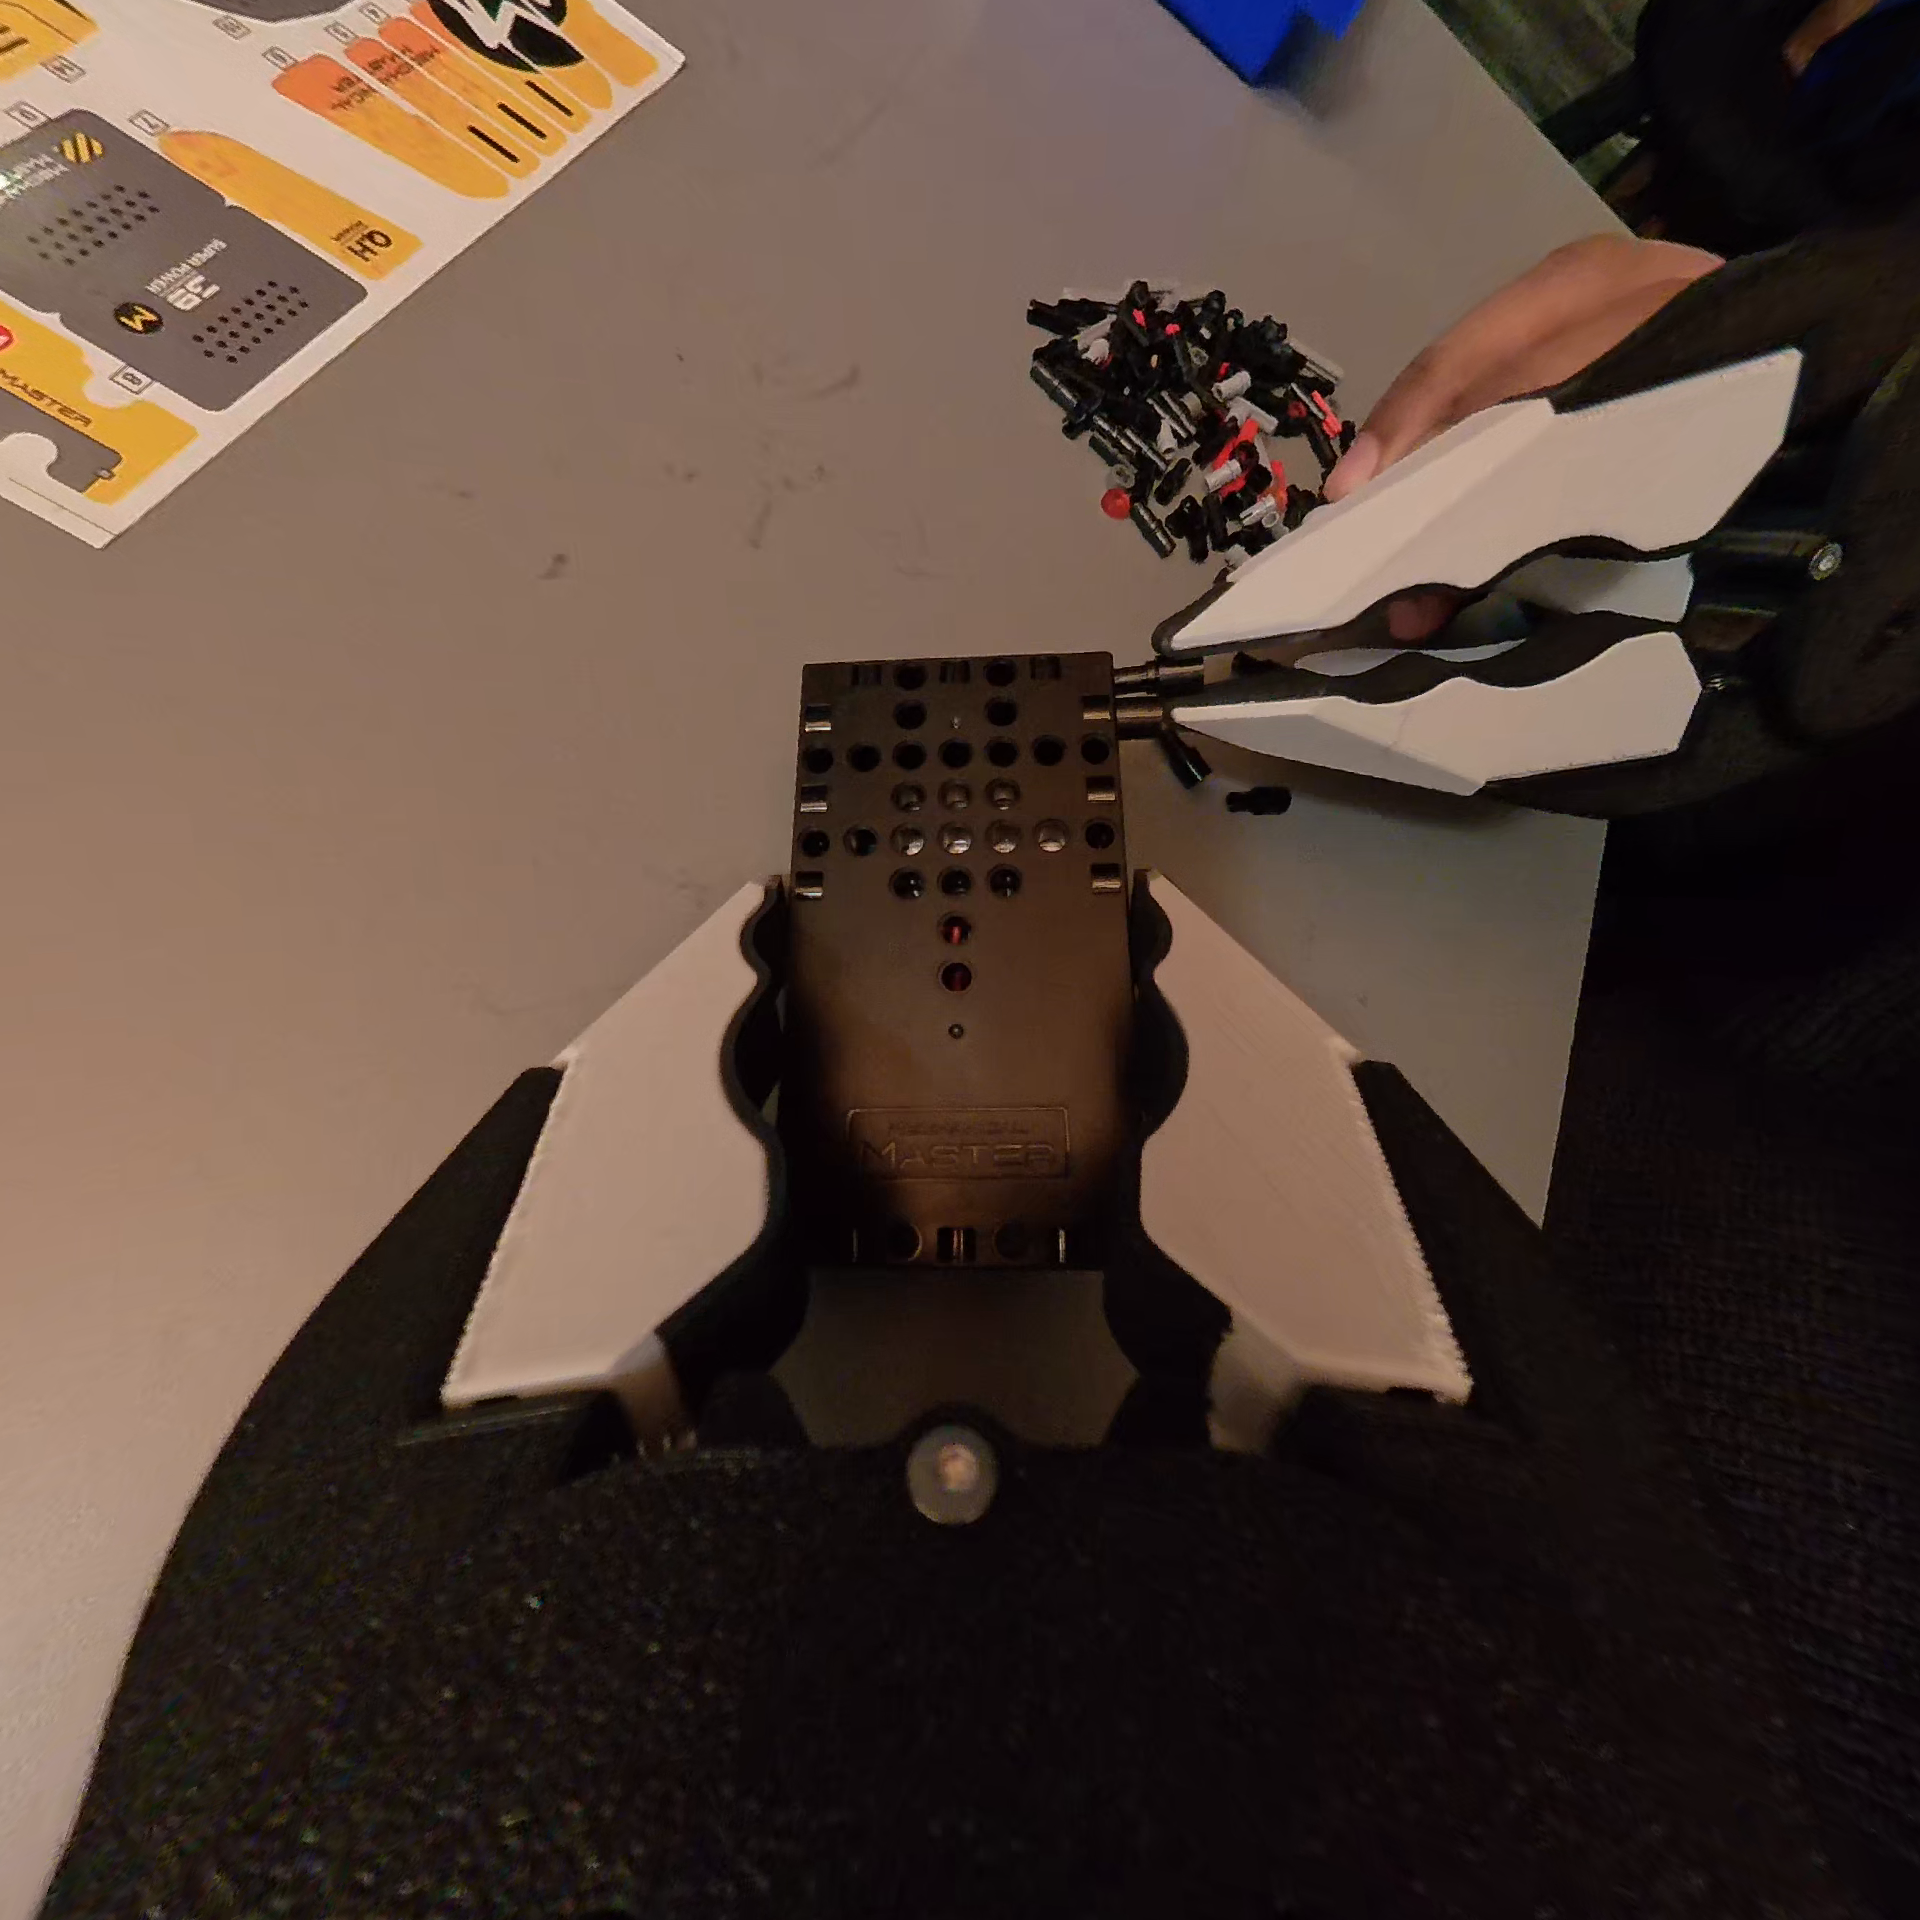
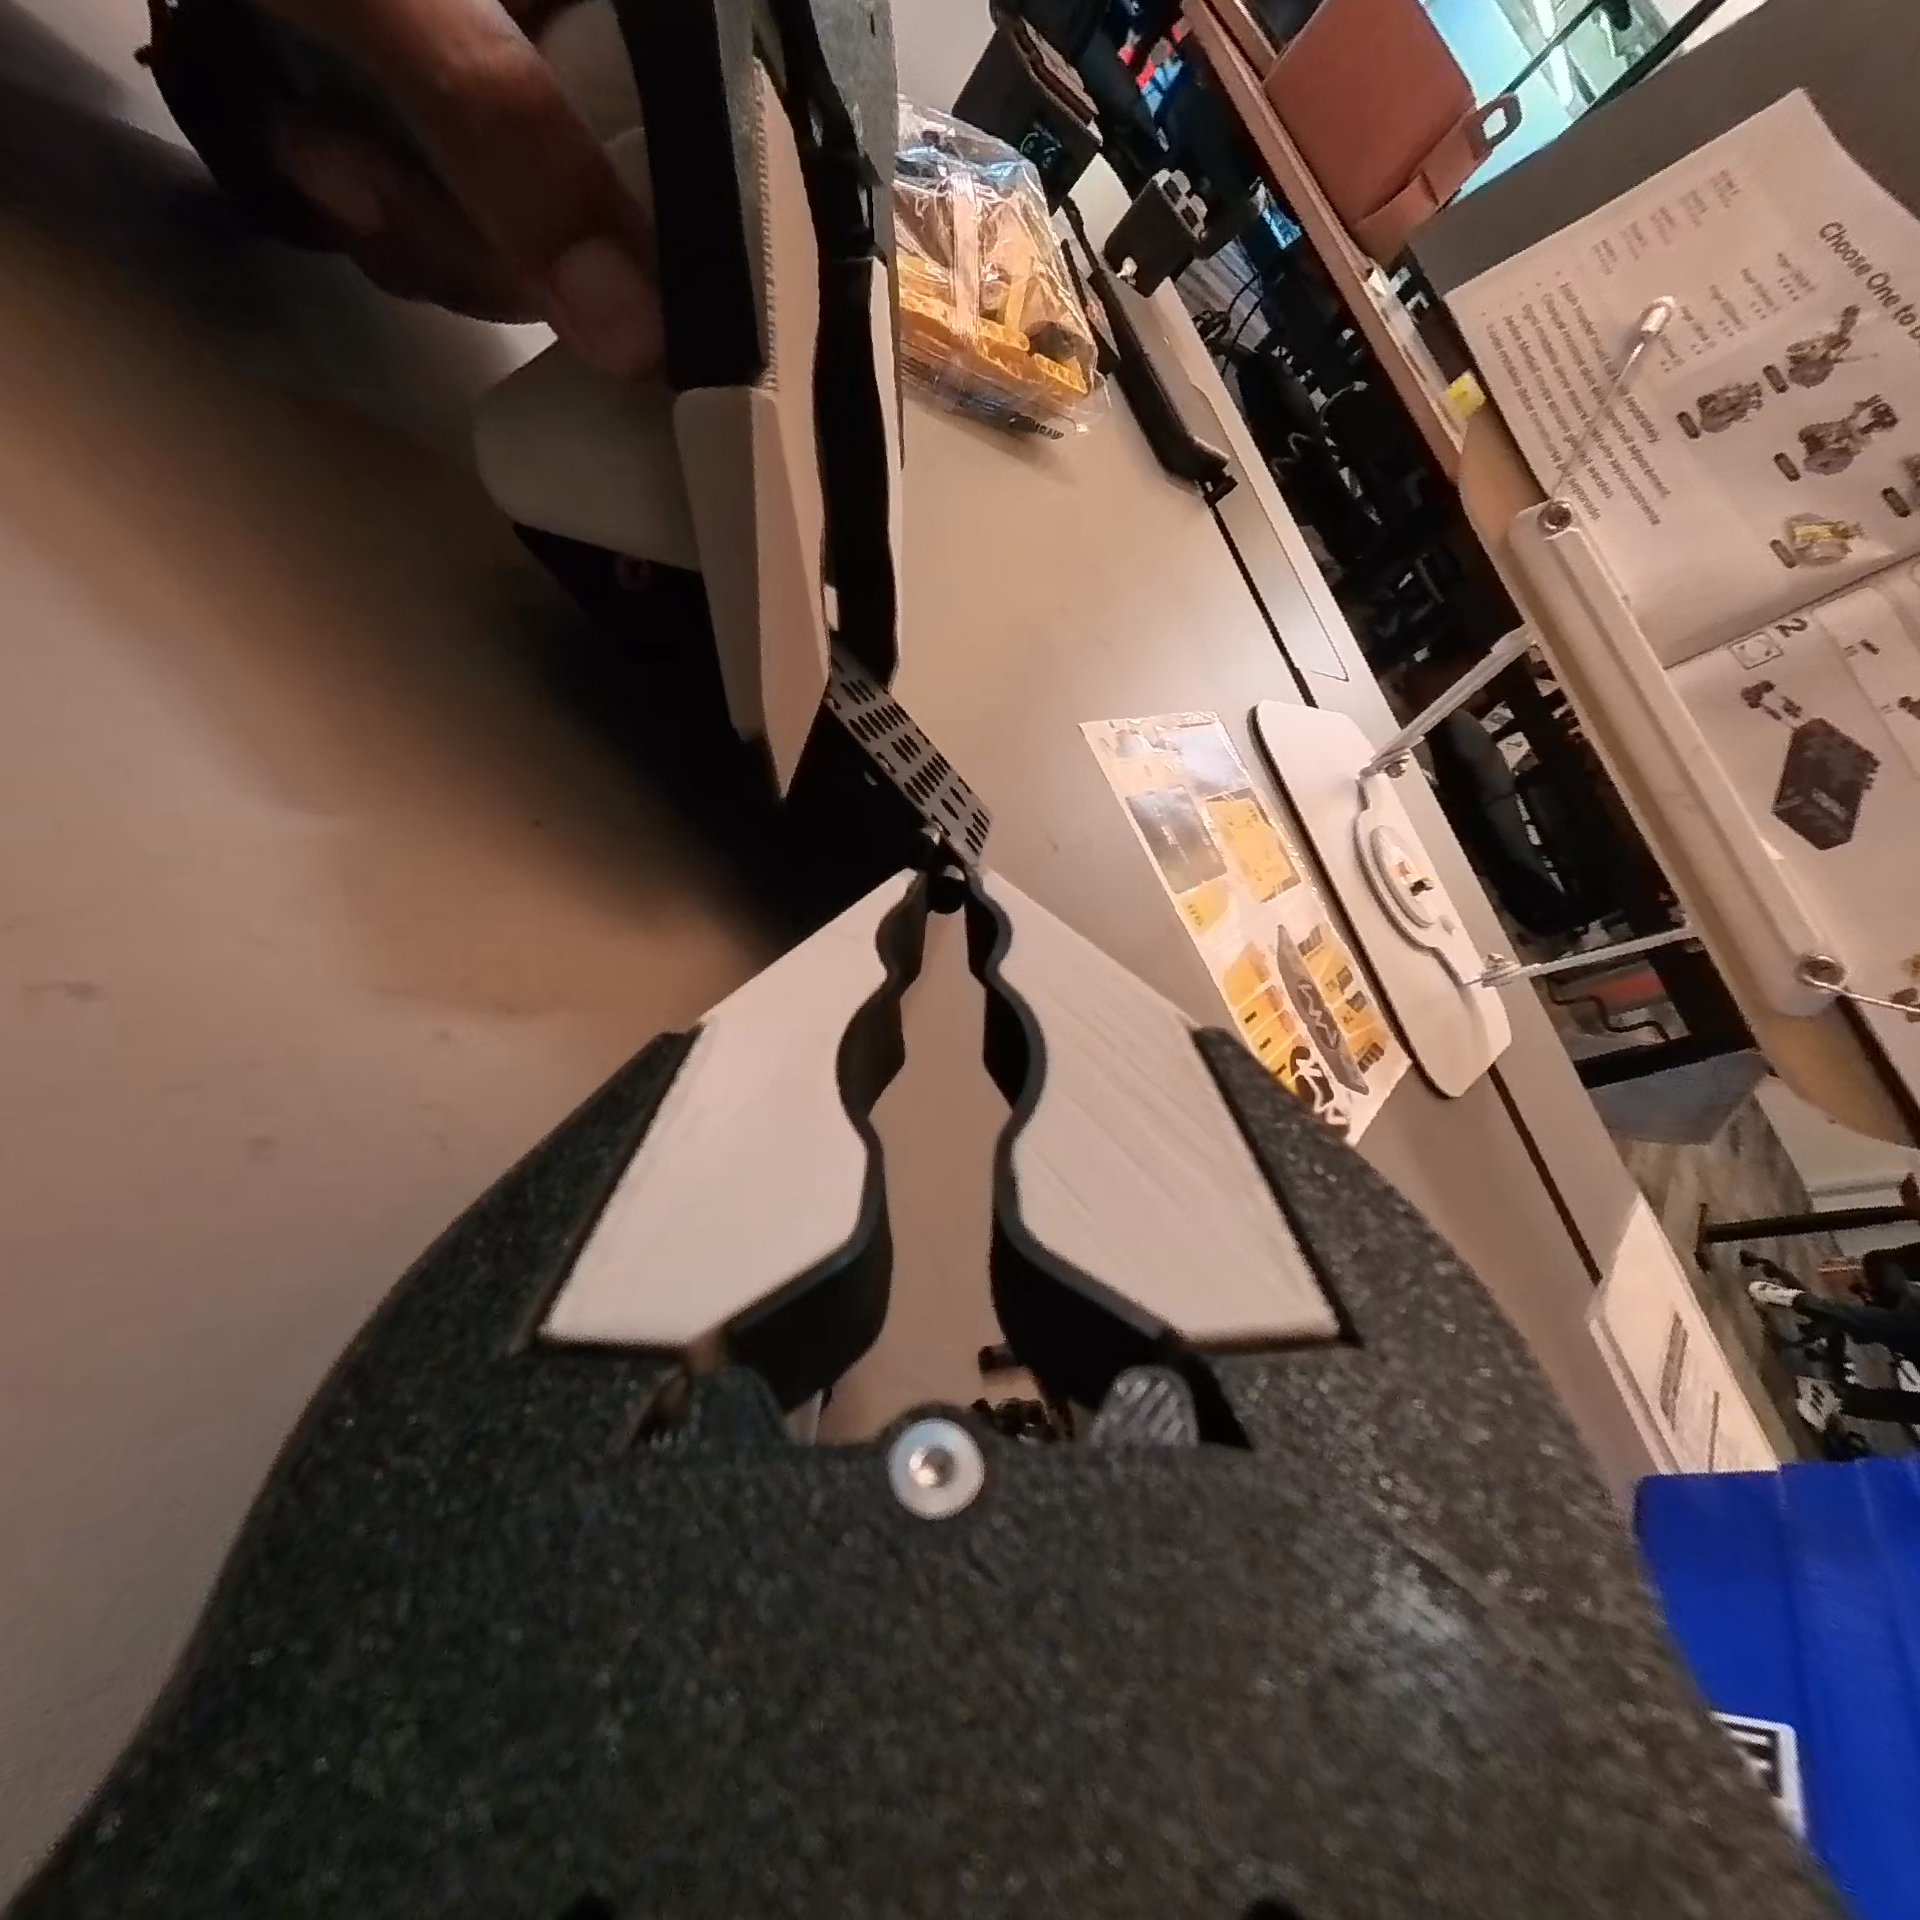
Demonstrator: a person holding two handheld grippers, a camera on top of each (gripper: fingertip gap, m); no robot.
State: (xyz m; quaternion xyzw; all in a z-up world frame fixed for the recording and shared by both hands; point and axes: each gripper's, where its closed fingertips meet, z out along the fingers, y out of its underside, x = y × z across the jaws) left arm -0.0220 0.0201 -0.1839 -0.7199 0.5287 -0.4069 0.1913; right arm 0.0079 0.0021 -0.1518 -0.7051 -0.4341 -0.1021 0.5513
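My left gripper (image 1: 956, 894) is shut on a black box-shaped block (image 1: 956, 935) with many round holes, held flat above the grey table (image 1: 623, 623). My right gripper (image 1: 1169, 675) comes in from the right, shut on a small black pin (image 1: 1148, 681) at the block's far right corner. In the right wrist view the right gripper (image 2: 945, 883) pinches the pin (image 2: 945, 894) against the perforated block (image 2: 914, 758), with the left gripper (image 2: 790, 468) and a hand behind. A pile of small black, grey and red pins (image 1: 1184, 405) lies just beyond.
A sticker sheet (image 1: 208, 208) lies at the far left of the table. Two loose black pins (image 1: 1257, 800) lie by the block. A blue box (image 1: 1257, 31) stands at the back. An instruction booklet on a stand (image 2: 1714, 436) and a bag of yellow parts (image 2: 987, 301) show in the right wrist view. My hands' fingertips stand some 5 cm from each other.
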